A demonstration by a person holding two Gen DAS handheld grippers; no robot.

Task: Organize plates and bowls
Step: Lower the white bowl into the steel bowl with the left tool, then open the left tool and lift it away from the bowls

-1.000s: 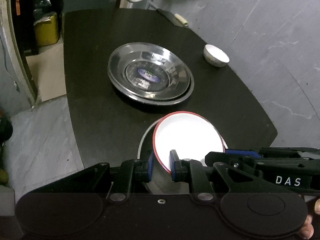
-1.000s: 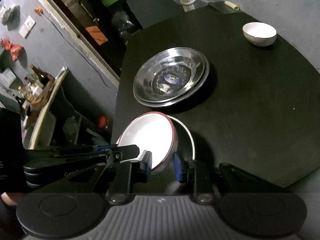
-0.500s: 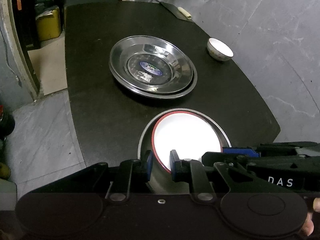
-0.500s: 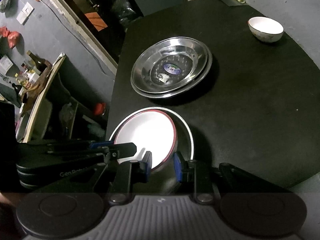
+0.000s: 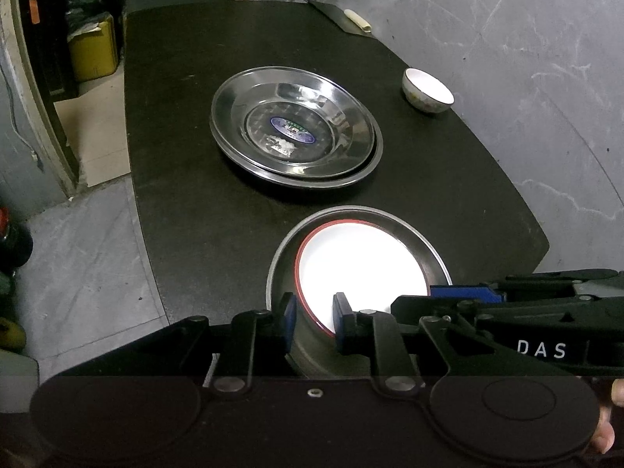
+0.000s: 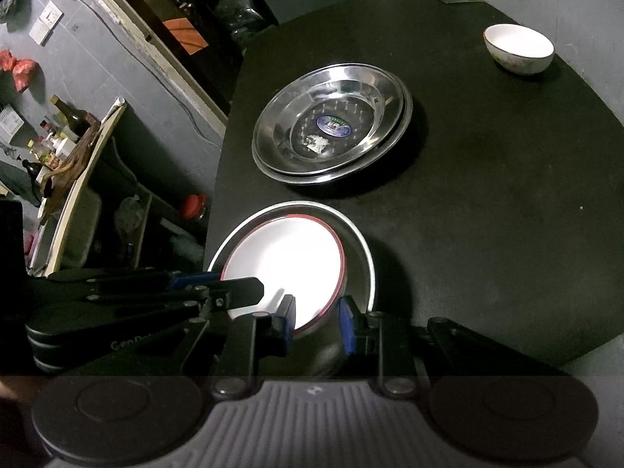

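Note:
A white plate with a red rim (image 5: 358,265) (image 6: 284,261) lies inside a steel bowl (image 5: 429,245) (image 6: 362,249) near the front edge of the black table (image 5: 175,195). My left gripper (image 5: 314,319) is shut on the plate's near left rim. My right gripper (image 6: 318,323) is shut on the near right rim, and its blue pad also shows in the left wrist view. Farther back sit two stacked steel plates (image 5: 343,117) (image 6: 370,89). A small white bowl (image 5: 427,91) (image 6: 518,48) stands at the far right.
A cleaver with a pale handle (image 5: 343,15) lies at the table's far edge. On the floor to the left are a yellow can (image 5: 93,50) and a red-lidded jar (image 6: 194,204). A shelf with bottles (image 6: 58,128) stands left. A grey wall runs along the right.
The white plate, held tilted above the steel bowl a second ago, has come down level inside it. Both grippers keep their hold on its rim.

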